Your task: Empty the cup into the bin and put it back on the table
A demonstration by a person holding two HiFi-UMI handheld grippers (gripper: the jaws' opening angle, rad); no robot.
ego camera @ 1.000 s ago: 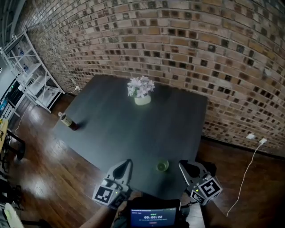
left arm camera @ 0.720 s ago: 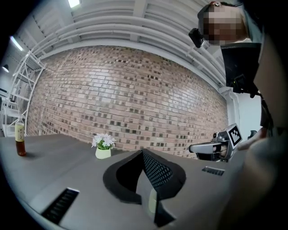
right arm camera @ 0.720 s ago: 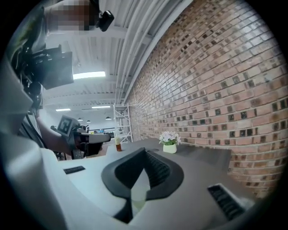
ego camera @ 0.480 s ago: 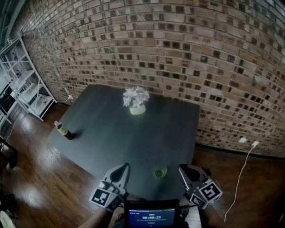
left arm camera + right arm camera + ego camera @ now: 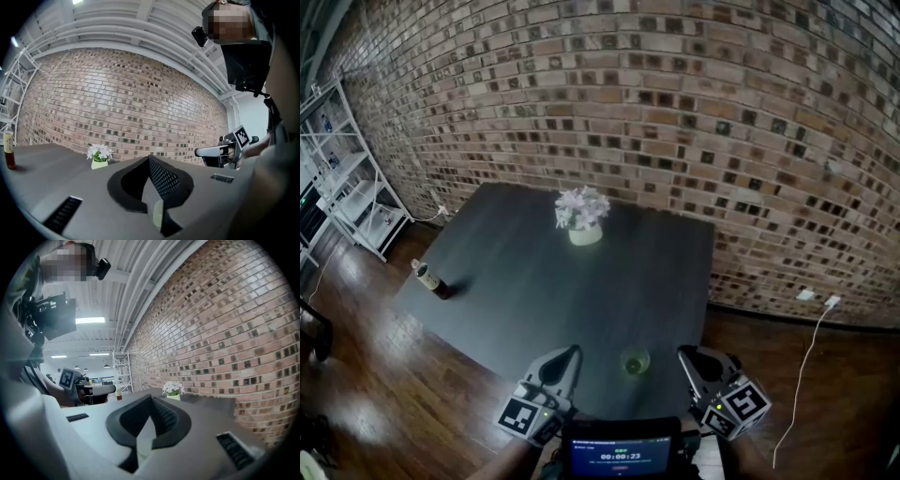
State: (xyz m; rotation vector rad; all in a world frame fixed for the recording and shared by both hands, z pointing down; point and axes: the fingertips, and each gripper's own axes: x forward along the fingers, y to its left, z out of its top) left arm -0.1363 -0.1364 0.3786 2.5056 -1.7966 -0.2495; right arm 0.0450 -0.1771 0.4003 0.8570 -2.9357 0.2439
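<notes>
A small greenish clear cup (image 5: 636, 362) stands on the dark table (image 5: 534, 281) close to its near edge. What it holds is too small to tell. My left gripper (image 5: 571, 352) hovers just left of the cup, my right gripper (image 5: 682, 355) just right of it, and neither touches it. Both are shut with nothing between the jaws, as the left gripper view (image 5: 150, 160) and the right gripper view (image 5: 151, 400) show. Each gripper view looks over the table top and misses the cup. No bin is in view.
A white pot of pale flowers (image 5: 581, 217) stands at the table's far middle. A brown bottle (image 5: 430, 278) sits by the left edge. White shelving (image 5: 347, 178) stands at the far left, with a brick wall (image 5: 675, 122) behind. A white cable (image 5: 806, 328) lies on the wooden floor at the right.
The head view has shifted slightly, so the table sits a little lower and further left. Both grippers stay shut either side of the cup, which has not moved.
</notes>
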